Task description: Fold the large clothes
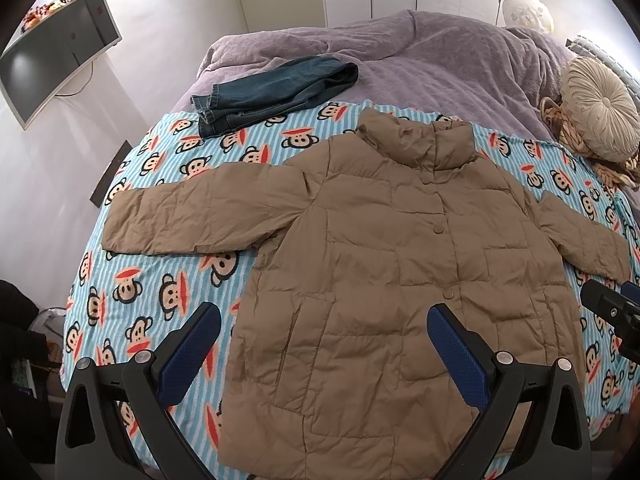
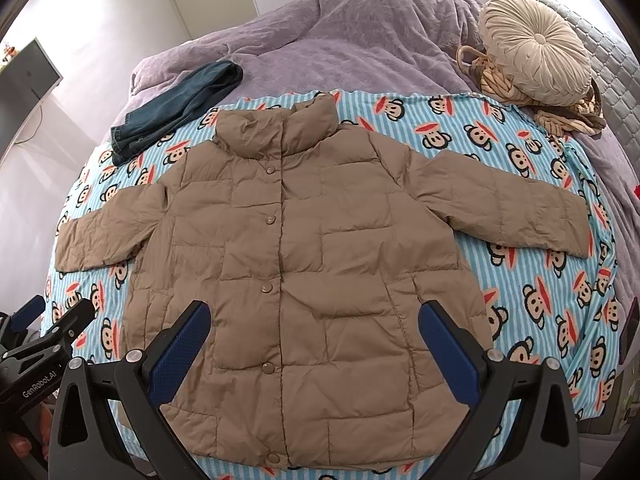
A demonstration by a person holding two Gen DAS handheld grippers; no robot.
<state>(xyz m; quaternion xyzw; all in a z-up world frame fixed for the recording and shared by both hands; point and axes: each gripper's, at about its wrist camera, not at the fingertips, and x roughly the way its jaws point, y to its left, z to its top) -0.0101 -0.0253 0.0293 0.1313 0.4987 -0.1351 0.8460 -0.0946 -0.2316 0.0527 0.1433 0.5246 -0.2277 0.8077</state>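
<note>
- The tan puffer jacket (image 2: 304, 264) is lying flat, front up and buttoned, sleeves spread out, on the monkey-print blanket (image 2: 532, 280) covering the bed.
- The left gripper (image 1: 324, 330) is hovering over its hem, fingers spread wide, holding nothing.
- The right gripper (image 2: 314, 328) is doing likewise.
- Folded jeans (image 1: 272, 94) and a round cushion (image 2: 536, 52) are sitting beyond.

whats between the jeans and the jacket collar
Only bare monkey-print blanket; the jeans and the jacket collar lie apart, clearest in the right wrist view.
</note>
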